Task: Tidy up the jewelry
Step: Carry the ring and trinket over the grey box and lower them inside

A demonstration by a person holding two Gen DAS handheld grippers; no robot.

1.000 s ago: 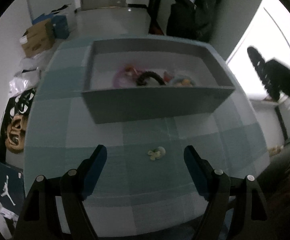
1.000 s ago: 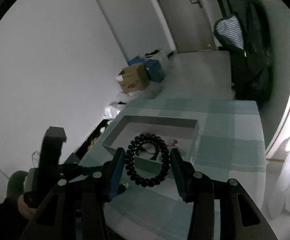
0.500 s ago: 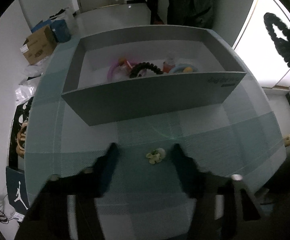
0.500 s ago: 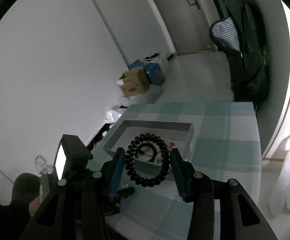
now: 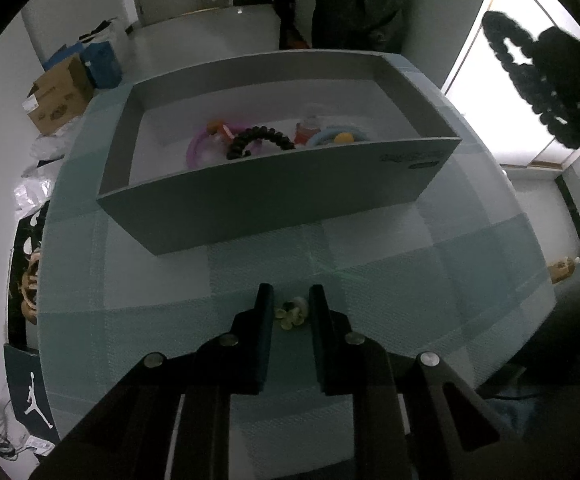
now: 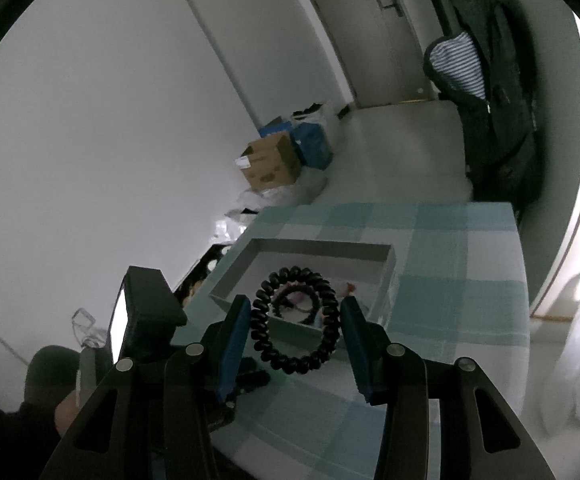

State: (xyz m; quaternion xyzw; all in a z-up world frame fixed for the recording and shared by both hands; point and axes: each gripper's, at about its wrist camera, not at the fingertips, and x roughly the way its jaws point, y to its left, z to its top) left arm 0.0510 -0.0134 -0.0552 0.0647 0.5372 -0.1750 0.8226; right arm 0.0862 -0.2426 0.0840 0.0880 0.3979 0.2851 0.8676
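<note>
In the left wrist view, the left claw (image 5: 290, 300) sits low at the centre of the frame with its two dark fingers (image 5: 263, 320) drawn narrow around a small pale flower-shaped ornament (image 5: 292, 313) that lies on the checked teal table (image 5: 470, 264). The ornament fills most of the gap between the fingers, yet whether the pads actually touch it cannot be told.

Above it in the frame stands a grey open box (image 5: 273, 196), its near wall facing the camera. Inside lie a pink ring (image 5: 195, 148), a black coil hair tie (image 5: 259, 140), a light blue ring (image 5: 330, 134) with a yellow piece, and a small reddish item that is too blurred to name.

In the right wrist view, the right claw (image 6: 294, 320) is at lower centre, held above the table (image 6: 458, 296) and clamped on a second black coil tie (image 6: 294, 318), which stands upright as a loop between the blue-padded fingers (image 6: 233, 340). Through the loop the grey box (image 6: 318, 248) shows beyond. The same tie appears as a dark silhouette in the upper right of the left wrist view.

A cardboard carton (image 6: 269, 166) rests on the floor by the wall.
</note>
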